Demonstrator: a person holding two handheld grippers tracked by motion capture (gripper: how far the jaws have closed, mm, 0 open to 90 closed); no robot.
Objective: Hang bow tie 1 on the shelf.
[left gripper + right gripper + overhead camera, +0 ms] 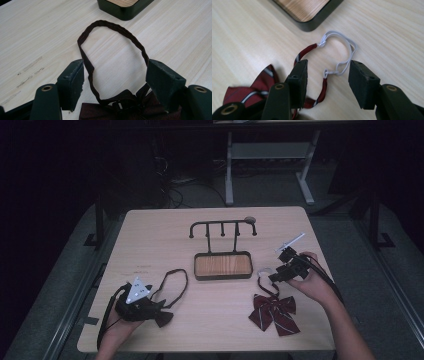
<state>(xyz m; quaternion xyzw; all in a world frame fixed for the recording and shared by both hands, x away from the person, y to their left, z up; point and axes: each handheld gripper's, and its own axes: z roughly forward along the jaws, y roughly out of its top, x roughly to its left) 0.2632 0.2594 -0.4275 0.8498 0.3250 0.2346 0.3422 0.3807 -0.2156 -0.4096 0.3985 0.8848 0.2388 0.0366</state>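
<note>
A dark bow tie (125, 110) lies at the table's front left, and its thin strap loop (112, 25) runs out toward the stand. My left gripper (115, 80) rests low over it, jaws open, with the loop's near end between the pads and no squeeze on it. In the high view this gripper (159, 309) sits by the strap loop (175, 282). At the right lies a red striped bow tie (274, 312). My right gripper (327, 75) hangs open over its red strap (323, 87) and white elastic loop (347, 45).
A black rack with several hooks (222, 227) rises from a dark tray with a wooden floor (223, 265) at the table's middle. A corner of the tray (307, 12) lies just beyond the elastic. Cables trail from both grippers. The floor and table legs lie beyond the far edge.
</note>
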